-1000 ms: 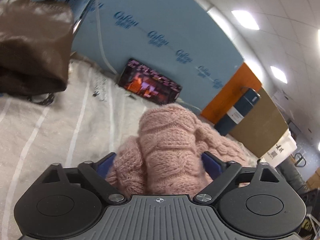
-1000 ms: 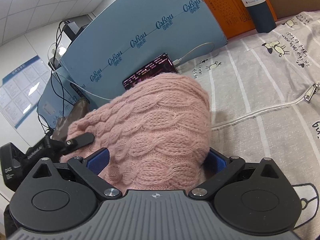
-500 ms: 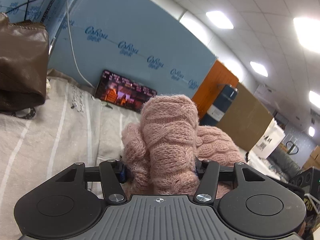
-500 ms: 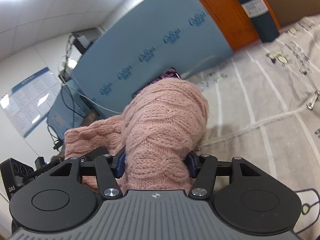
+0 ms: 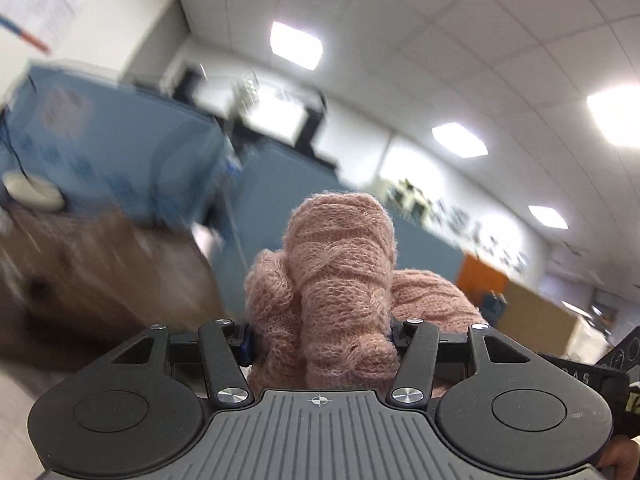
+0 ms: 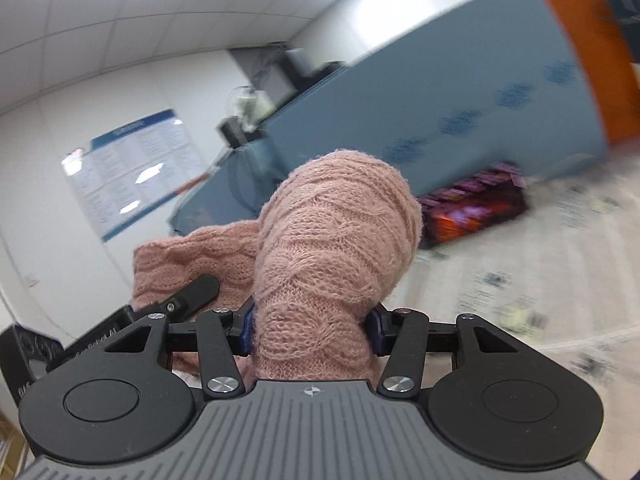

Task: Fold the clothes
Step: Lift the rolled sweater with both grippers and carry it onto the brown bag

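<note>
Both grippers | left (image 5: 320,344), right (image 6: 310,332) | jaws pinched on bunched pink cable-knit sweater (image 6: 332,248) (fuzzy, chunky)

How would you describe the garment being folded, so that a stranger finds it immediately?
Start from the blue partition wall. In front of it, the right gripper is shut on a pink sweater. Only it is fuzzy cable-knit wool, unlike the flat printed cloth.

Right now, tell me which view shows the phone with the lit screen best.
The right wrist view: the phone leans against the blue panel beyond the pink sweater, blurred but recognisable. The left wrist view does not show it, only sweater, panels and ceiling.
</note>
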Tool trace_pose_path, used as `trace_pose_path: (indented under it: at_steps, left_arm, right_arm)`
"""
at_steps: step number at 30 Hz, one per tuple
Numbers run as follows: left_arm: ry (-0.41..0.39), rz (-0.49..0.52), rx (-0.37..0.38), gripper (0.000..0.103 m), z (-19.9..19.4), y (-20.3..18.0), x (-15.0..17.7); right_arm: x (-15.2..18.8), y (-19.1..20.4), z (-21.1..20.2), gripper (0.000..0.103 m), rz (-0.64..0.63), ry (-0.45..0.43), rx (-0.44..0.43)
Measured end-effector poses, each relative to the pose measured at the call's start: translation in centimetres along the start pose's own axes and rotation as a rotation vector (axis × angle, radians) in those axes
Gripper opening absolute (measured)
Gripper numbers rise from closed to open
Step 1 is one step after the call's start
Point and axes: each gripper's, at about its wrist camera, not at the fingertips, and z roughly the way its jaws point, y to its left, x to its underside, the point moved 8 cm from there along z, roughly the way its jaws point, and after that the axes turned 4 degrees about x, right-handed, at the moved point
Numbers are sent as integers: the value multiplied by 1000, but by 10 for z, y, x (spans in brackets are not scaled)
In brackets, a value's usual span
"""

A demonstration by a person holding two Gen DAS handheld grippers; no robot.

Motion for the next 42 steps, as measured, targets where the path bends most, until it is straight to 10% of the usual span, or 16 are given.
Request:
trace_pose_path:
  at_steps: [11, 18, 32, 42]
  left_arm:
    - [-357, 109, -113, 53, -18, 44, -100]
    - [-264, -28, -101, 53, 20, 97, -71]
    - [-153, -79, -385, 55, 31, 170, -48]
    - [-7, -112, -520, 97, 48, 194, -22]
  right_arm:
    - [-47, 89, 81, 48, -64, -76, -165]
    - [-36, 76, 128, 48, -109, -37, -114]
    - [-3, 69, 213, 49, -146, 68, -107]
    - [13, 21, 250, 70, -112, 145, 49]
